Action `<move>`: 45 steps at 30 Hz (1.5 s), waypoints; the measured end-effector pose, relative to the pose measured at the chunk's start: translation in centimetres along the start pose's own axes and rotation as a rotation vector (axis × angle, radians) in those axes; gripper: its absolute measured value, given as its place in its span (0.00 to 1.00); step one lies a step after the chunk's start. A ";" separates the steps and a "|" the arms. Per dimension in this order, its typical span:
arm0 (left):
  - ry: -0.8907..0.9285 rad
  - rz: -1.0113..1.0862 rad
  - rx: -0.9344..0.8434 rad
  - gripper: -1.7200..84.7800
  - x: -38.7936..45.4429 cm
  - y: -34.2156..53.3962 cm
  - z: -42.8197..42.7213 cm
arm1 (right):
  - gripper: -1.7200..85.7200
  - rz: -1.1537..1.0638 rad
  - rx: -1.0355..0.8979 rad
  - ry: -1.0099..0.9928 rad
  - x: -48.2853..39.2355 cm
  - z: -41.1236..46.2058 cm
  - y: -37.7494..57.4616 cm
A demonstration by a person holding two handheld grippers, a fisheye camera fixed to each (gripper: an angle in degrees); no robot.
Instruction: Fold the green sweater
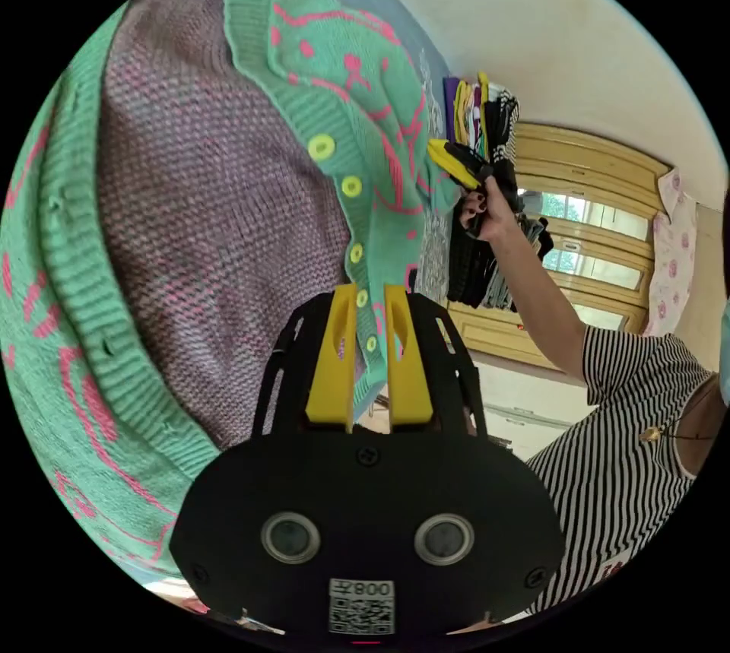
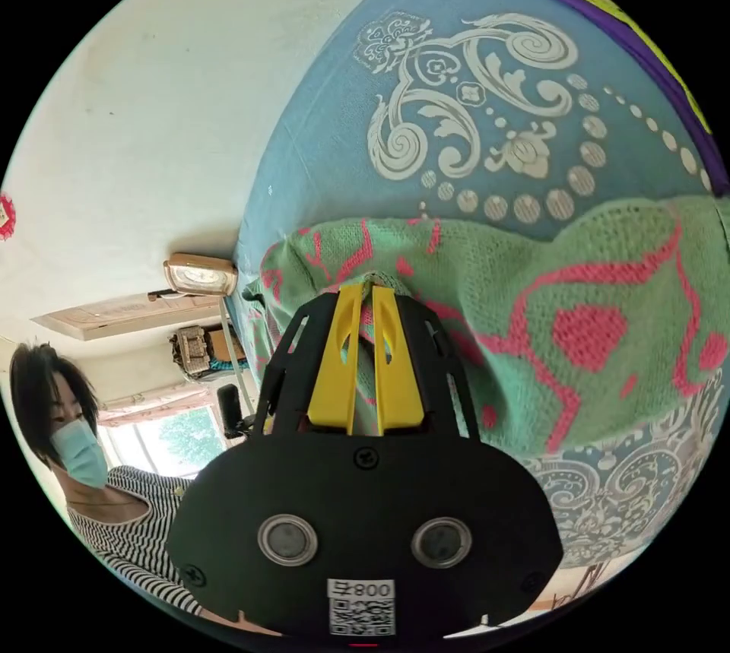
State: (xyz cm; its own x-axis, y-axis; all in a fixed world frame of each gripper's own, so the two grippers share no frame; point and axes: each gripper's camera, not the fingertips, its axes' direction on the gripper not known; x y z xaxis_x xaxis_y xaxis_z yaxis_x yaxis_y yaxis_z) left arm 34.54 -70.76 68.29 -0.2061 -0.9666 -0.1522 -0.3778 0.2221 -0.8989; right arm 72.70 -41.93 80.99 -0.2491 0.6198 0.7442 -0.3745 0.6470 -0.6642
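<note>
The green sweater (image 1: pixel 334 83) with pink patterns and yellow buttons hangs open, its purple-pink inside knit facing the left gripper view. My left gripper (image 1: pixel 370 296) is shut on the buttoned front edge. In the same view a hand holds my right gripper (image 1: pixel 449 160) further off, at another edge of the sweater. In the right gripper view my right gripper (image 2: pixel 363 293) is shut on a fold of the green sweater (image 2: pixel 578 318), which drapes over a blue patterned cloth (image 2: pixel 471 90).
A person in a striped shirt (image 1: pixel 623 470) stands close by. Dark and coloured clothes (image 1: pixel 487 121) hang beside yellow-framed windows (image 1: pixel 601 227). White wall (image 2: pixel 152 113) and ceiling lie behind.
</note>
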 end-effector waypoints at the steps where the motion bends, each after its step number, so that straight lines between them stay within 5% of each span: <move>1: 0.016 0.002 -0.077 0.08 0.4 0.7 1.7 | 0.03 -0.002 0.000 0.003 0.0 -0.2 1.0; 9: -0.011 -0.064 -0.212 0.04 0.8 1.9 6.3 | 0.09 0.007 -0.061 0.056 -2.8 0.2 12.2; 16: -0.017 -0.083 -0.102 0.04 1.9 5.8 0.3 | 0.09 -0.354 -0.273 0.028 -14.7 10.3 15.3; 21: -0.262 -0.172 0.094 0.07 1.3 8.3 -7.0 | 0.10 -0.570 -0.373 0.011 -23.4 21.6 12.5; 26: -0.505 -0.176 0.386 0.07 0.6 7.4 -15.8 | 0.10 -0.770 -0.228 0.373 -30.6 26.0 8.8; 32: -0.711 -0.165 0.466 0.03 -0.9 2.1 -20.6 | 0.03 -0.796 -0.194 0.761 -29.4 30.4 5.3; 39: -0.705 -0.198 0.489 0.02 -1.6 -1.1 -23.4 | 0.01 -0.701 -0.148 0.677 -31.0 33.9 0.1; 45: -0.639 -0.120 0.561 0.02 0.6 4.5 -23.0 | 0.02 -0.721 -0.091 0.514 -30.4 29.8 2.3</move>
State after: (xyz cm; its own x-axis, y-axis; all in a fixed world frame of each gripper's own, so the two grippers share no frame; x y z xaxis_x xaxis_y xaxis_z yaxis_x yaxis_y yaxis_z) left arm 12.00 -67.37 73.58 0.4183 -0.9034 -0.0941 0.1728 0.1808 -0.9682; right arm 52.76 -72.52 58.98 0.4594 0.1565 0.8743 -0.2076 0.9760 -0.0657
